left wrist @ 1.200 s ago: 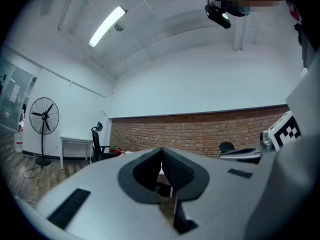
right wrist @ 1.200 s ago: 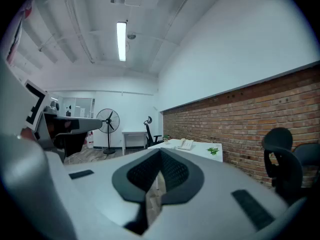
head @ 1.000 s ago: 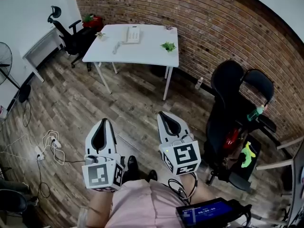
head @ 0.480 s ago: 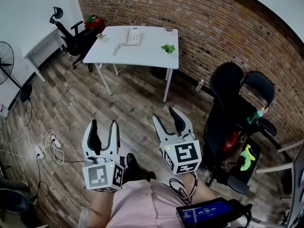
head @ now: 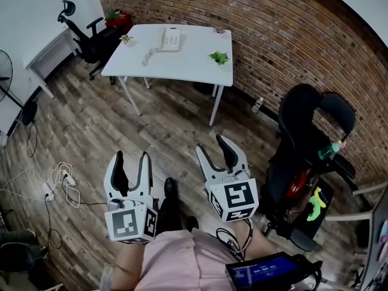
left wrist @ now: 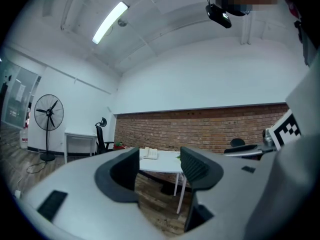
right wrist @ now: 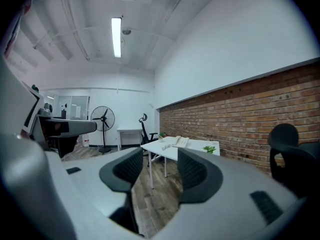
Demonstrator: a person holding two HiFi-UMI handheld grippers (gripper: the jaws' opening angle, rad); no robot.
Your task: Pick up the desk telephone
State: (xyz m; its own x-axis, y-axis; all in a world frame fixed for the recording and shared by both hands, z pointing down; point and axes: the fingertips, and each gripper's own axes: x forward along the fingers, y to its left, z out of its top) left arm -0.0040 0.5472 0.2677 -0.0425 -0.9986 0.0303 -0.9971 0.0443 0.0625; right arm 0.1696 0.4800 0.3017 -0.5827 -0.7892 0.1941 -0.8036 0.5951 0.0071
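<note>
1. White table [head: 188, 62], head view: it stands across the wood floor [head: 91, 132], against the brick wall [head: 273, 35]. The desk telephone [head: 169, 39] lies on the far half of the top, left of centre.
2. The telephone's long axis runs roughly up and down the frame, toward the wall, tilted slightly. It is too small to tell which end faces the person.
3. A small potted plant [head: 218, 57] sits to its right, well apart from it.
4. The left gripper [head: 131, 159] and right gripper [head: 212, 144] are held low, near the person's body. Both are far from the table and point toward it.
5. Left gripper view: the jaws have just been opening and stand about half apart, with nothing gripped at the left gripper [left wrist: 160, 159]. The desk telephone [left wrist: 150, 153] shows in the gap, far off on the table [left wrist: 167, 163], seen low and foreshortened. A fan [left wrist: 47, 114] stands at the left.
6. Right gripper view: the jaws have just opened, then eased in slightly. They are about half apart and hold nothing at the right gripper [right wrist: 160, 156]. The desk telephone [right wrist: 181, 142] lies on the table [right wrist: 167, 151] above the right jaw's tip, with the plant [right wrist: 209, 148] beyond it. Its long axis slants away toward the wall.
</note>
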